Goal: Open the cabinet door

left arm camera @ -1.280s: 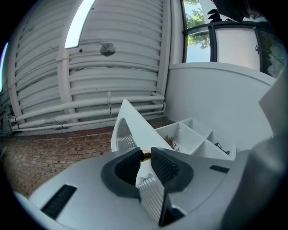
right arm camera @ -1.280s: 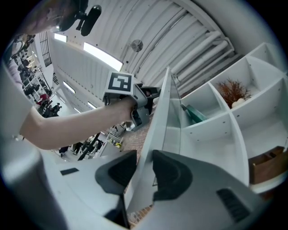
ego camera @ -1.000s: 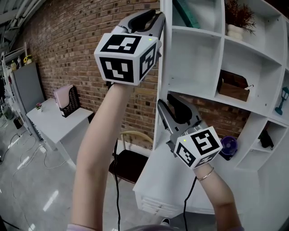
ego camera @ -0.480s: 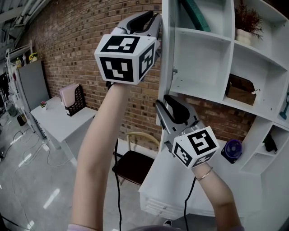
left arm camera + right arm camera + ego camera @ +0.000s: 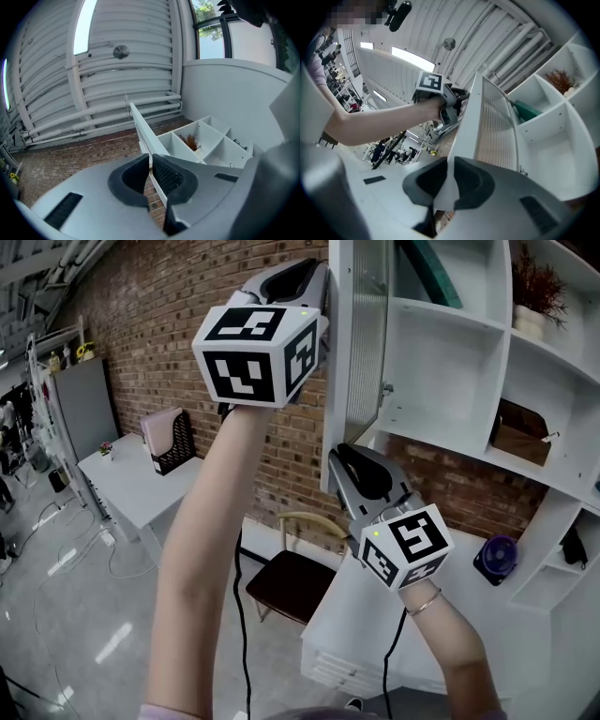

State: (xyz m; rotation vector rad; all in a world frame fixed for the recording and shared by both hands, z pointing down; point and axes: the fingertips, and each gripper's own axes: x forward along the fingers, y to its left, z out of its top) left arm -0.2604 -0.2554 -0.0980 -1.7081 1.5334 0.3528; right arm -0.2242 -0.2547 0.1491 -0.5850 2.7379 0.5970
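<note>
The cabinet door [image 5: 364,352], a white frame around a ribbed glass pane, stands partly swung out from the white shelf unit [image 5: 441,371]. My left gripper [image 5: 323,282] is high up, its jaws just closed onto the door's thin free edge [image 5: 140,129]; the pads [image 5: 165,174] press on it. My right gripper [image 5: 339,460] is at the door's lower corner. Its jaws have also just been closing and now clamp the white frame [image 5: 464,131], which sits between the dark pads [image 5: 471,180]. In the right gripper view the left gripper [image 5: 457,101] shows further up the same edge.
Open compartments hold a teal item [image 5: 431,273], a potted dry plant [image 5: 534,287], a wooden box [image 5: 523,432] and a purple object [image 5: 495,557]. A brick wall [image 5: 141,324] lies to the left. Below are a chair [image 5: 300,563], a white desk [image 5: 141,488] and floor cables.
The door has swung out from the shelf unit, so its ribbed pane now faces the head view. Both grippers moved with its edge and their jaws have closed on it.
</note>
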